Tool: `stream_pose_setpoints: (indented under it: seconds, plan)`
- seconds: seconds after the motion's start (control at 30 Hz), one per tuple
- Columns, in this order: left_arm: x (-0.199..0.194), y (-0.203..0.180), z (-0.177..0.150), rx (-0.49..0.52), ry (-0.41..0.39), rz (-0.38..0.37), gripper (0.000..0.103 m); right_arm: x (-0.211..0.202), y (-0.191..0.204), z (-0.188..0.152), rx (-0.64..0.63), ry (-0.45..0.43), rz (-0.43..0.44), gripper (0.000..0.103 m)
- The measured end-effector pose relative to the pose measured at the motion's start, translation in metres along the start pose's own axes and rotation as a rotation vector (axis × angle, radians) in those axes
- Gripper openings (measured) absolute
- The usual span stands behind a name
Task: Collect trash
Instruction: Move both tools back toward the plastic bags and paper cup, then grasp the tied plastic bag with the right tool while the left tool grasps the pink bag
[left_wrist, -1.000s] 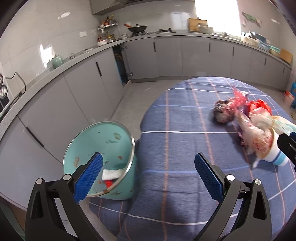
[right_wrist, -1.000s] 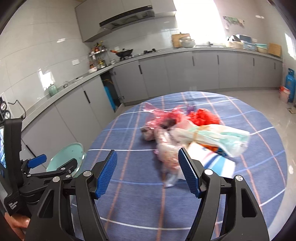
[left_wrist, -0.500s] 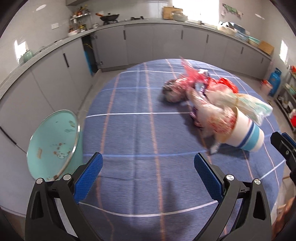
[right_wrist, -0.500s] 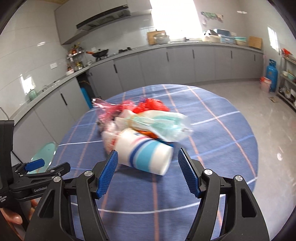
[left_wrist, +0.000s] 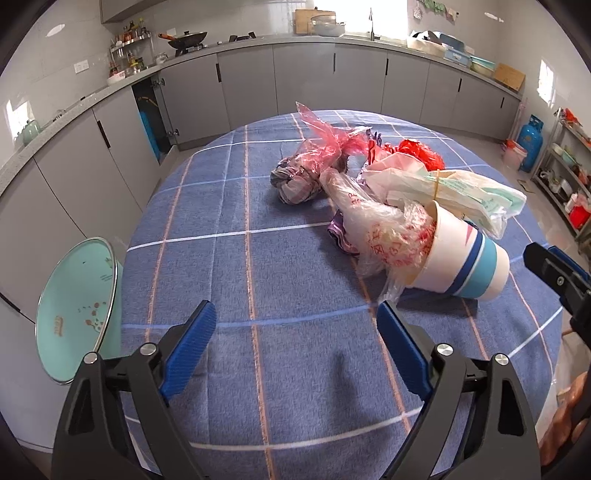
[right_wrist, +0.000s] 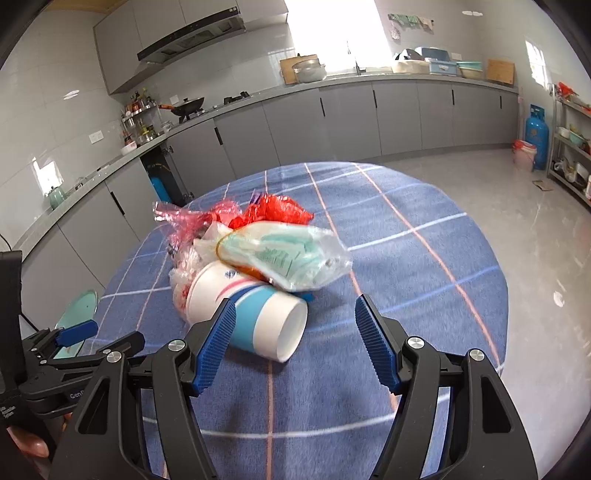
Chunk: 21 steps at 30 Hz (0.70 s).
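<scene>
A heap of trash lies on the round blue checked table (left_wrist: 258, 258): a white and blue paper cup (left_wrist: 461, 258) on its side, clear and pink plastic bags (left_wrist: 325, 147), a red bag (left_wrist: 421, 151) and a green-printed bag (left_wrist: 476, 192). My left gripper (left_wrist: 295, 339) is open and empty, short of the heap. My right gripper (right_wrist: 295, 339) is open and empty; the cup (right_wrist: 251, 310) lies just ahead of its left finger. A teal trash bin (left_wrist: 77, 302) stands at the table's left edge.
Grey kitchen cabinets (left_wrist: 303, 77) and a counter run behind the table. A blue gas cylinder (right_wrist: 537, 140) and a shelf rack (right_wrist: 572, 147) stand at the far right. The right gripper's tip (left_wrist: 554, 273) shows at the left wrist view's right edge.
The left gripper has swung away from the bin toward the heap. The right gripper has moved around to the cup's base side and closer. Both stay open.
</scene>
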<state>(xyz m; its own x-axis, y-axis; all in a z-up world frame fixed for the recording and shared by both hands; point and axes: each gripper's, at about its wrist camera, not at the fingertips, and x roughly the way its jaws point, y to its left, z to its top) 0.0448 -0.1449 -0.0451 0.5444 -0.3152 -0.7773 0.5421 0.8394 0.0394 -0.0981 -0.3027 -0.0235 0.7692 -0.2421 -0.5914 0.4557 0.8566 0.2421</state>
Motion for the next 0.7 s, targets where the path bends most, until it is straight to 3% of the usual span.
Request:
stream_pose_setpoints:
  seconds: [0.17,0.43,0.57,0.7]
  plan:
    - [0.001,0.007,0.012,-0.017,-0.022,0.010,0.085,0.009,0.000,0.021,-0.008,0.004,0.029,0.068]
    - [0.006,0.030,0.035,-0.041,-0.043,0.044,0.085,0.040,0.014,0.061,-0.140,0.028,0.072,0.068]
    - [0.008,0.037,0.044,-0.043,-0.052,0.056,0.085,0.073,0.030,0.067,-0.266,0.119,0.101,0.068]
    - [0.015,0.041,0.045,-0.043,-0.037,0.052,0.085,0.098,0.034,0.063,-0.312,0.217,0.119,0.067]
